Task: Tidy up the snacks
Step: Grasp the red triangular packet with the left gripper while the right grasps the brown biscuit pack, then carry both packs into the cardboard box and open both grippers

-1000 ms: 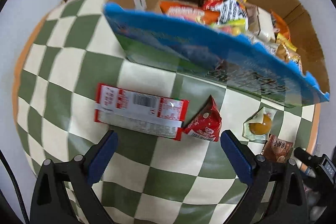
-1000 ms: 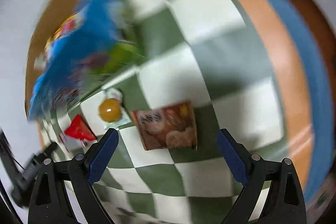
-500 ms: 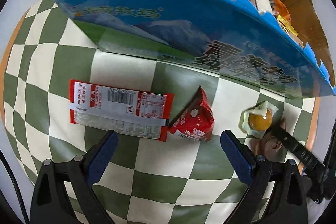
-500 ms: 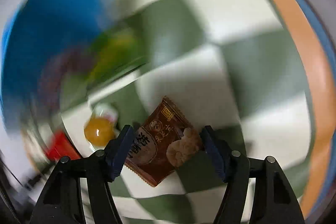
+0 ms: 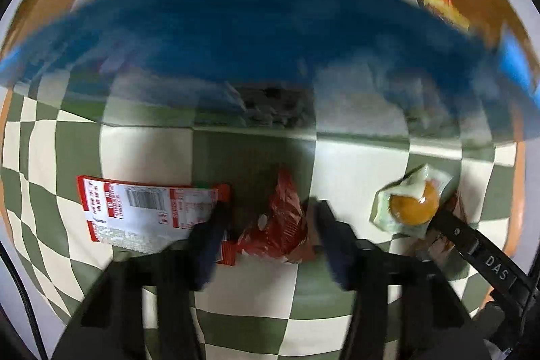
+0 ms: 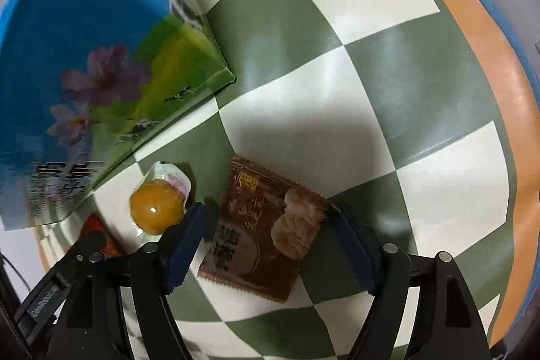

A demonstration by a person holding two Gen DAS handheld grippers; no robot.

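Now both grippers are down at the table, each over its own snack – the step in hand is picking loose packets to move into the box.

The left gripper [image 5: 270,225] is pressed together on the red packet [image 5: 280,225], which lies on the checked cloth [image 5: 145,150] just right of the long red-and-white packet [image 5: 145,211]. The left pad seems to overlap the end of that long packet, so a lift may drag it; I cannot tell if it is really caught.

The right gripper [image 6: 266,235] has the brown packet [image 6: 263,231] between its jaws, and they are opening a little at this moment. The pads stand just beside the packet's edges and I do not see them pressing, so this grip is not made. The jelly cup [image 6: 157,208] lies just left of the left pad, very near.

Next, I think, the right jaws must close on the brown packet without catching the cup, and the left must go straight up and then far, over the blue wall of the box [image 5: 270,32].

For room: the box stands close on the far side and its wall is tall, so the lift must be high. To the right the cloth is bare up to the orange table edge [image 6: 499,90]. The two grippers are near each other – the right one's arm lies beside the cup in the left view.
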